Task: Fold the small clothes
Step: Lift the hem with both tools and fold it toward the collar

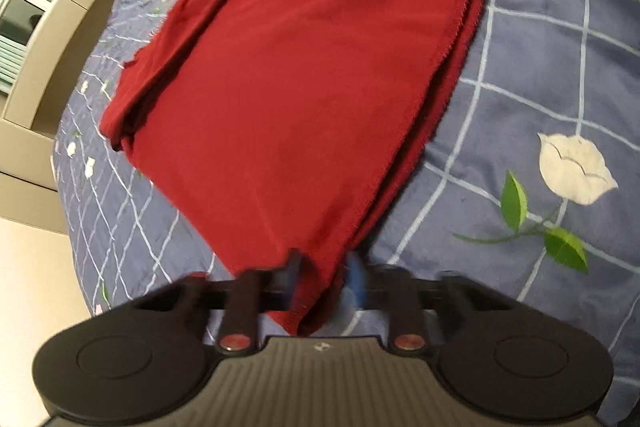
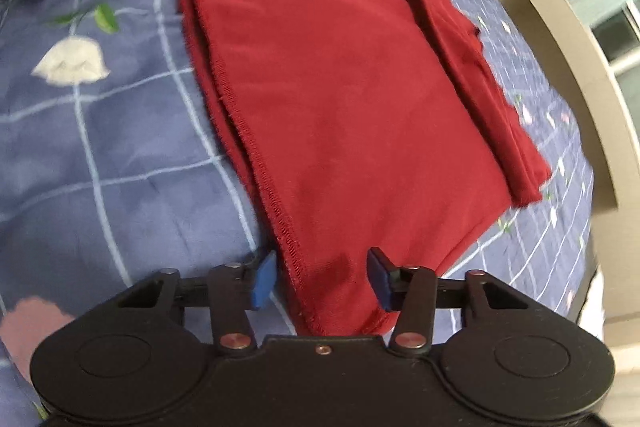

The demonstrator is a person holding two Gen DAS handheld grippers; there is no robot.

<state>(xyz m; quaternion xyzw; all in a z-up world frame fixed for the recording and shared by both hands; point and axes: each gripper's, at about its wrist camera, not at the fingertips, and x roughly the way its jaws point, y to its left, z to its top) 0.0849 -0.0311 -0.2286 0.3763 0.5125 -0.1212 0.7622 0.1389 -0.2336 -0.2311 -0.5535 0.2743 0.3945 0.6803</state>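
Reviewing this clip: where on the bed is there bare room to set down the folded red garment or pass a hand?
Free: the blue checked bedspread between the red garment and the white flower print. A narrower bare strip runs past the garment's rolled edge toward the beige furniture. Crowded: both hemmed-side corners, with the left claw and right claw around them.

Blue grid-patterned bedspread [image 1: 540,67] with white flower [image 1: 572,167], beige headboard [image 1: 60,39]
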